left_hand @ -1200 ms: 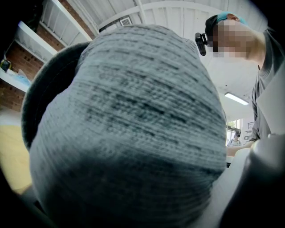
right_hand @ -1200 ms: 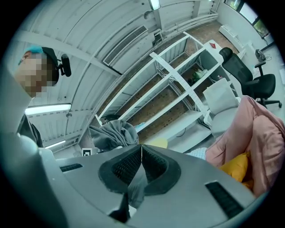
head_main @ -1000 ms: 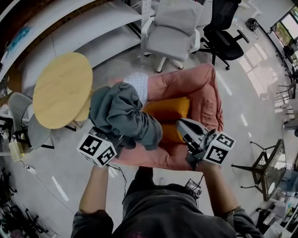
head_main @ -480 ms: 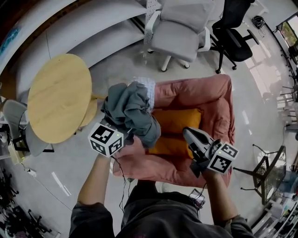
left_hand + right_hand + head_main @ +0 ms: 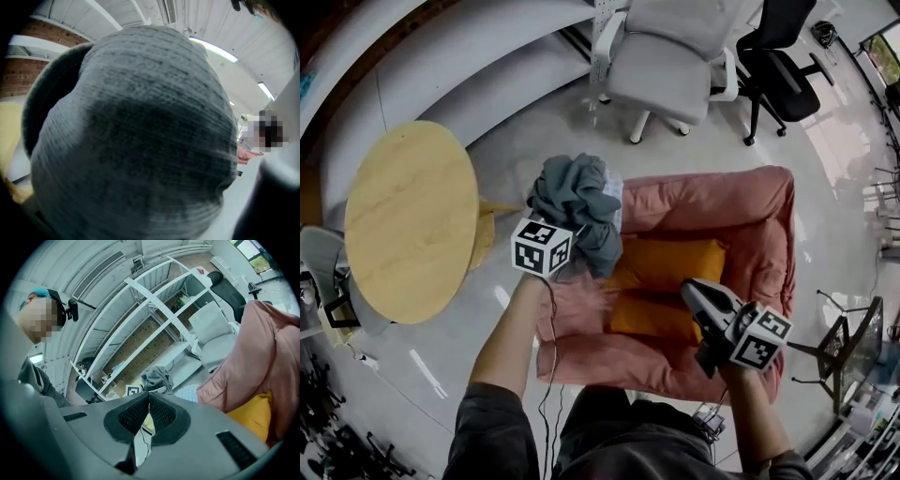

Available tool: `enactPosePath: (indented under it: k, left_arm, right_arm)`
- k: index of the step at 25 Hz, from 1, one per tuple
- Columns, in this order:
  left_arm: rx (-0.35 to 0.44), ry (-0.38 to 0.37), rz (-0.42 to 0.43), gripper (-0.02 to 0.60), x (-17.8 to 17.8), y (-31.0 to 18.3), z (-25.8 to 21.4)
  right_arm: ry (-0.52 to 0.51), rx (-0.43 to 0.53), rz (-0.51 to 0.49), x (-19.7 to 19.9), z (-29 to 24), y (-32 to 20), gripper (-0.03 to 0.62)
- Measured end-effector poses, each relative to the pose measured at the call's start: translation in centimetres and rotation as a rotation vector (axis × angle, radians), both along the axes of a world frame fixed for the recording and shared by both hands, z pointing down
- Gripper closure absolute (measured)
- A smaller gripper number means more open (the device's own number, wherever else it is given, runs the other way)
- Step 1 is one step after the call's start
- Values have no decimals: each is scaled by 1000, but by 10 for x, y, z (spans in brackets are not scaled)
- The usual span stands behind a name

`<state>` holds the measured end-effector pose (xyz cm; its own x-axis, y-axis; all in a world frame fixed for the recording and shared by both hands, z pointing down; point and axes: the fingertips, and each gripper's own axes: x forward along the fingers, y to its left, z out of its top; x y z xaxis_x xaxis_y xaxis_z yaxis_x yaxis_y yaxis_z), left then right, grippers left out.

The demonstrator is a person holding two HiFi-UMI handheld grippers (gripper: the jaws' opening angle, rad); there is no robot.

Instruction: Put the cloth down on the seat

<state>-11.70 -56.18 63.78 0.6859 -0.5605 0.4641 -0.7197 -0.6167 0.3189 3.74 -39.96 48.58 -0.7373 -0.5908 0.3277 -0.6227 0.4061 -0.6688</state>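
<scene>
Showed a big pink chair [image 5: 750, 202] across the middle of the head view. Had an orange seat [image 5: 670, 267] inside it, bare. Found the grey cloth [image 5: 577, 202] bunched in a ball at the chair's upper left corner, above the chair arm and not yet over the seat. Lay up and to the left of the seat, so likely needed a move down and to the right in the frame. Was gripped by the left gripper [image 5: 562, 246], judging by how the ball stood up off its tip. Hid those fingers all the way in the left gripper view, with grey knit covering almost everything. Made the left hand the nearer one by far. Kept the right gripper [image 5: 698, 298] at the lower right of the seat, well apart from the cloth, fingers pressed together on nothing.
</scene>
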Motion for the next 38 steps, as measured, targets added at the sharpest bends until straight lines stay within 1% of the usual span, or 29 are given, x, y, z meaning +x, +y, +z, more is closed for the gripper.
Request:
enactPosePath:
  k: [2, 5, 8, 10, 15, 18, 20, 22, 28, 31, 33, 34, 36, 38]
  left_arm:
    - [-17, -34, -16, 304, -2, -20, 20]
    - [-36, -53, -44, 295, -5, -47, 39]
    - [-44, -66, -67, 270, -4, -68, 52]
    - [-46, -79, -74, 242, -4, -76, 57]
    - [-53, -81, -113, 171, -8, -78, 59]
    - [-54, -115, -111, 140, -8, -72, 64]
    - [-60, -143, -111, 133, -10, -68, 68]
    - [-76, -155, -126, 129, -15, -66, 73]
    - [-145, -149, -171, 124, -29, -57, 83]
    - [-195, -135, -245, 124, -45, -54, 90]
    - [-220, -99, -295, 124, -52, -57, 92]
    - [-223, -81, -305, 124, -52, -61, 92]
    - [-207, -66, -295, 124, -48, -70, 86]
    - [-163, -90, -279, 124, -43, -76, 74]
  right_arm:
    - [2, -10, 1, -2, 9, -6, 579]
    - [3, -32, -1, -5, 24, -11, 579]
    - [7, -58, -8, -7, 37, -14, 579]
    - [8, -65, -11, -9, 42, -17, 579]
    - [10, -61, -20, -16, 50, -28, 579]
    - [7, -52, -32, -28, 56, -36, 579]
    - [0, -42, -44, -37, 57, -41, 579]
    - [-5, -32, -54, -44, 56, -45, 579]
    - [-18, -13, -73, -55, 52, -58, 579]
    - [-19, -7, -83, -60, 50, -61, 579]
    - [-17, -7, -91, -61, 50, -61, 579]
    - [-16, -7, -95, -61, 50, -61, 579]
    - [-11, -8, -102, -62, 49, -59, 579]
    - [-9, -8, -103, -60, 49, -58, 579]
